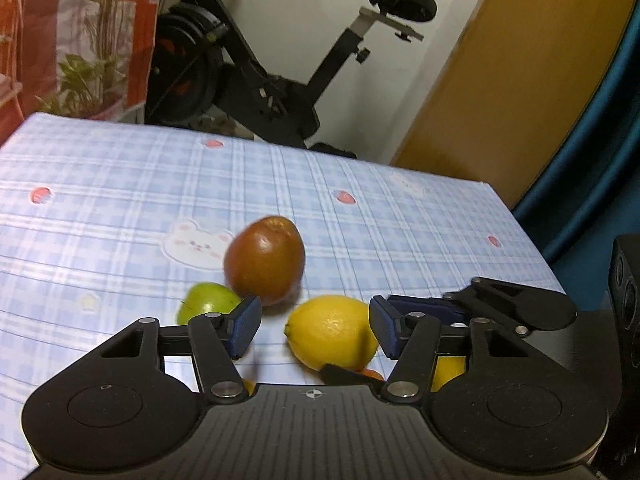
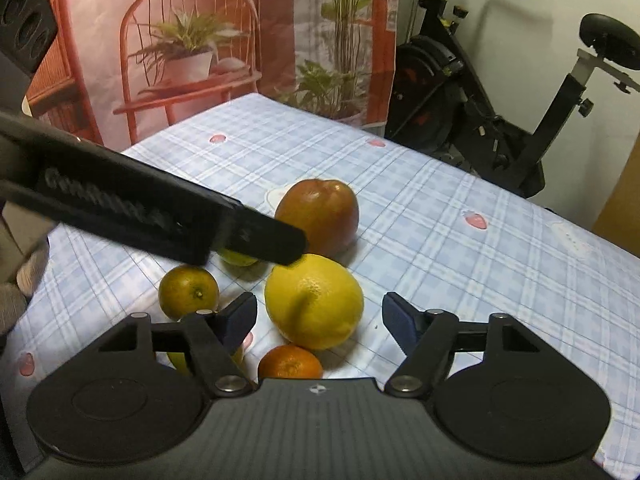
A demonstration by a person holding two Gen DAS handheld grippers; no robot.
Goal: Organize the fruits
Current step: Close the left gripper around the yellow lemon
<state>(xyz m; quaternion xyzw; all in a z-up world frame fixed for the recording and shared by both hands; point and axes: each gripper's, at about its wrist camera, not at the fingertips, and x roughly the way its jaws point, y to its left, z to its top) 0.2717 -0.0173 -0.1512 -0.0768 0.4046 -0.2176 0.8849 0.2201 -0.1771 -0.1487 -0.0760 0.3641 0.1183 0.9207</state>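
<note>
Checked blue cloth covers the table [image 2: 460, 240], an exercise bike [image 1: 256, 68] behind. My left tongs [image 1: 316, 324] and right tongs [image 2: 320, 318] both gape wide, empty, around the lemon [image 2: 314, 302]; red-brown fruit [image 2: 320, 216] sits just behind it, orange [image 2: 290, 362] in front.

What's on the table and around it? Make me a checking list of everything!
Surface: blue plaid tablecloth with bear and strawberry prints.
Job's things: big lemon, reddish-brown fruit, green fruit, greenish-yellow citrus, small orange, all loosely clustered.
Clutter: nothing seen.
Grippers: left gripper open; right gripper open, lemon ahead between its fingers.
Cables: nothing seen.
Surroundings: exercise bike, printed plant backdrop, wooden door.
</note>
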